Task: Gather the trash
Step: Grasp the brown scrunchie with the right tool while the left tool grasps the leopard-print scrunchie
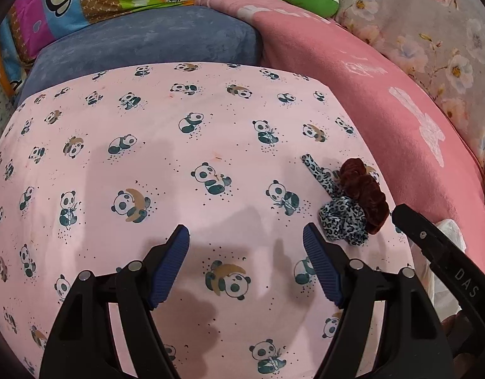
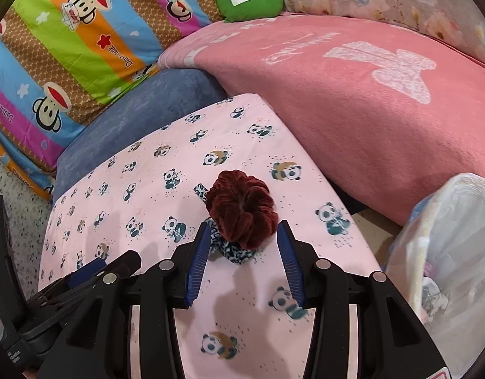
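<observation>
Brown scrunchie [image 2: 242,208] atop leopard scrunchie [image 2: 229,249] on panda cloth [image 2: 141,195], right tongs [image 2: 242,240] spread around it, left tongs [image 1: 246,237] released

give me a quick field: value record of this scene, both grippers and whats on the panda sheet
surface: pink panda sheet
items: brown velvet scrunchie lying partly over a leopard-print scrunchie
right hand-held gripper: open, fingers either side of the two scrunchies, not closed on them
left hand-held gripper: open, nothing between its fingers, scrunchies off to its right
bag: white plastic bag at right edge
background: pink blanket, blue cushion
</observation>
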Tool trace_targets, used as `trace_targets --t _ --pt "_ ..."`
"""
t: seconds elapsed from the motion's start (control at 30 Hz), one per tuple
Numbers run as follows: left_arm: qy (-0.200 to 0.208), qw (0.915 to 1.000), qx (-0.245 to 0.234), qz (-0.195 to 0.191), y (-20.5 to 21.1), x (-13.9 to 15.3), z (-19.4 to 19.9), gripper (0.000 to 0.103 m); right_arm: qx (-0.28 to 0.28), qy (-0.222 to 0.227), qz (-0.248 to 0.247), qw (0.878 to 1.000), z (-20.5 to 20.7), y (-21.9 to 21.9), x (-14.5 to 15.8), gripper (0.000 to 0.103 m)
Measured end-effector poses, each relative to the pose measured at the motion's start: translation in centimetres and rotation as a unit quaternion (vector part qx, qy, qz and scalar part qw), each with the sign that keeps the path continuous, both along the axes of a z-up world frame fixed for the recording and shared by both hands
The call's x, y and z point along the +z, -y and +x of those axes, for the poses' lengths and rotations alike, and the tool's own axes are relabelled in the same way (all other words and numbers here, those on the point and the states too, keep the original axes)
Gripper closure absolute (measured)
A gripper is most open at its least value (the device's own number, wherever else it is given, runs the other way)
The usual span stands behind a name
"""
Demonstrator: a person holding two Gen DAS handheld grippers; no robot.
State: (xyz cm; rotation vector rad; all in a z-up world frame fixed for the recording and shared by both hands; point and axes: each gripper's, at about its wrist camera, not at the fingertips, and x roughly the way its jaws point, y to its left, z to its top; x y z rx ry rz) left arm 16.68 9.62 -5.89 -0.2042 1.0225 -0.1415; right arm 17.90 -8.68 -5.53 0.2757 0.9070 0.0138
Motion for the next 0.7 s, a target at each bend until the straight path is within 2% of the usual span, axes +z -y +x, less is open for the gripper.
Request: trace_targets --t 0.23,0.33,0.37,0.4,0.7 --pt "-0.002 1.0 -0.008 0.003 0.1 -0.7 1.4 0.032 0.007 -0.02 0.0 1.0 2.5 -0.9 -1.9 0.058" --pt "-0.004 0.9999 -0.014 0.001 0.5 -1.0 1.9 0.032 0.012 -0.029 0.004 0.999 3.2 -0.9 -2.8 0.071" --pt "-0.004 0.9998 -0.017 0.001 0.6 -1.0 2.0 0.032 0.013 -0.031 0.006 0.999 3.4 -0.9 -2.9 0.081" --pt "-0.004 0.9998 -0.02 0.002 0.9 -1.0 2.1 0.032 0.012 -0.031 0.007 0.999 3.5 -0.7 -3.0 0.084" --pt "0.002 0.9975 -0.07 -0.004 4.7 -0.7 3.0 0.032 -0.012 0.004 0.014 1.0 2.9 1.0 -1.8 0.087"
